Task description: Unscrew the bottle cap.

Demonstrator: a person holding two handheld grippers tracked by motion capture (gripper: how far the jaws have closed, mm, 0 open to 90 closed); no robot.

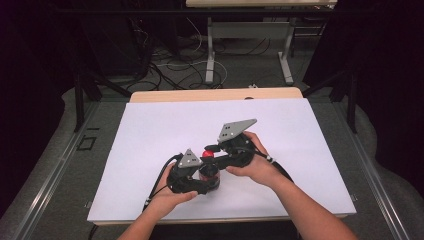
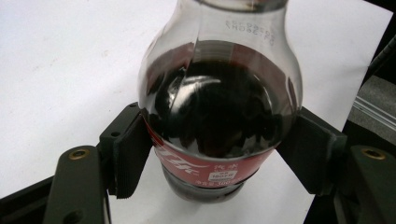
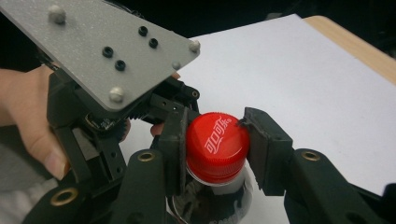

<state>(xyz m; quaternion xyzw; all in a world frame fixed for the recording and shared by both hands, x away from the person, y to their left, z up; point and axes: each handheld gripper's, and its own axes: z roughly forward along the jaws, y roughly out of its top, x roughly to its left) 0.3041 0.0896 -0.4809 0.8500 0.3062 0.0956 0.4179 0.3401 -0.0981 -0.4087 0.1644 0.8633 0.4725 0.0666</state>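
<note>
A small cola bottle (image 1: 210, 175) with dark liquid, a red label and a red cap (image 1: 208, 153) stands upright on the white sheet (image 1: 160, 125) near the table's front. My left gripper (image 1: 212, 184) is shut on the bottle's body; in the left gripper view both ribbed pads (image 2: 133, 154) press the bottle (image 2: 219, 107) at the label. My right gripper (image 1: 210, 149) comes in from the right, shut on the cap; in the right gripper view its jaws clamp the red cap (image 3: 217, 142) from both sides. The left gripper's grey plate (image 3: 107, 51) sits just beyond.
The white sheet covers most of the wooden table (image 1: 215, 94). Both forearms enter from the bottom edge. Beyond the table's far edge are cables and another table's metal legs (image 1: 210, 55) on the floor.
</note>
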